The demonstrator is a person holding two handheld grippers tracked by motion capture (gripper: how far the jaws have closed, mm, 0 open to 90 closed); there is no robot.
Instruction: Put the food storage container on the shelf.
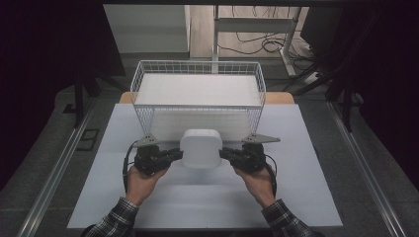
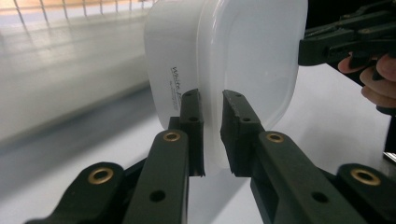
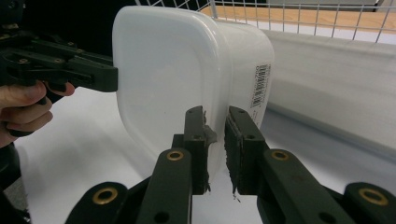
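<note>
Two grippers clamp one white tub (image 1: 200,148) between them, just in front of the wire basket (image 1: 197,74) on the worktop (image 1: 306,197). The left gripper (image 1: 177,155) has its jaws pinched on the tub's left rim, and the right gripper (image 1: 225,154) has its jaws pinched on the right rim, so each is grasping the tub from its own side. From above, the tub looks like a rounded square with its broad face toward the camera; whether it rests on the worktop or is held slightly clear of it is hard to tell.

From the left gripper view, the two black jaws close on the thin edge of the tub (image 2: 224,60), with a line of small dark print running along the tub's side wall. The right gripper (image 2: 308,46) touches the far edge there, with fingers (image 2: 378,79) wrapped behind it.

From the right gripper view, the jaws nip the near edge of the tub (image 3: 173,74), and a barcode label (image 3: 261,86) sits on the side wall that faces the basket (image 3: 299,18). The left gripper (image 3: 112,77) meets the opposite edge, held by a hand (image 3: 25,109).

Both forearms enter from the bottom of the high view in plaid sleeves (image 1: 116,219). A grey three-cornered plate (image 1: 261,138) sits on top of each gripper.
</note>
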